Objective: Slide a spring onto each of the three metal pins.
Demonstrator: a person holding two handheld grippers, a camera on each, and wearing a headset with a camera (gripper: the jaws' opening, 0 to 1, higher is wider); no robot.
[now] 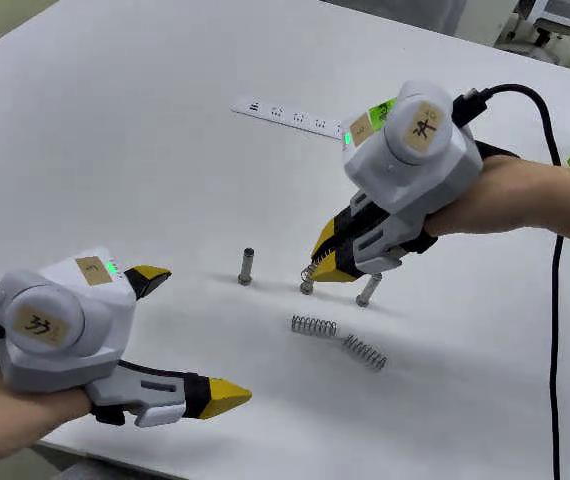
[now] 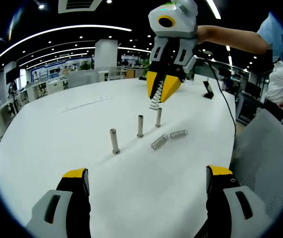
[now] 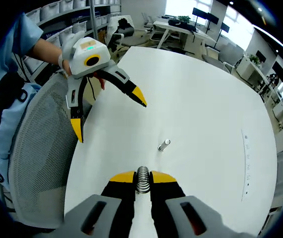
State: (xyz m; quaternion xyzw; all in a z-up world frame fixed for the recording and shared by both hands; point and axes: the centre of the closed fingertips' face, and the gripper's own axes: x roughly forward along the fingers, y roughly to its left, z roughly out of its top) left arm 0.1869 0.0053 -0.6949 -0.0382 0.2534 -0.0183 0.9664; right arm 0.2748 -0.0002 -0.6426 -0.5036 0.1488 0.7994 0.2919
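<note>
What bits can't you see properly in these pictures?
Head view: the right tool covers the middle pin's top, so whether the spring is on it is unclear.
Right gripper view: the jaws and spring hide the table directly beneath them.
Left gripper view: the gap between spring and pin is too small to judge.
Head view: the power strip's markings are too small to read.

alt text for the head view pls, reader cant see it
The right gripper holds a spring just above a row of three metal pins standing on a white table. Two more springs lie loose nearer the viewer, and the left gripper, jaws open, is at lower left.
</note>
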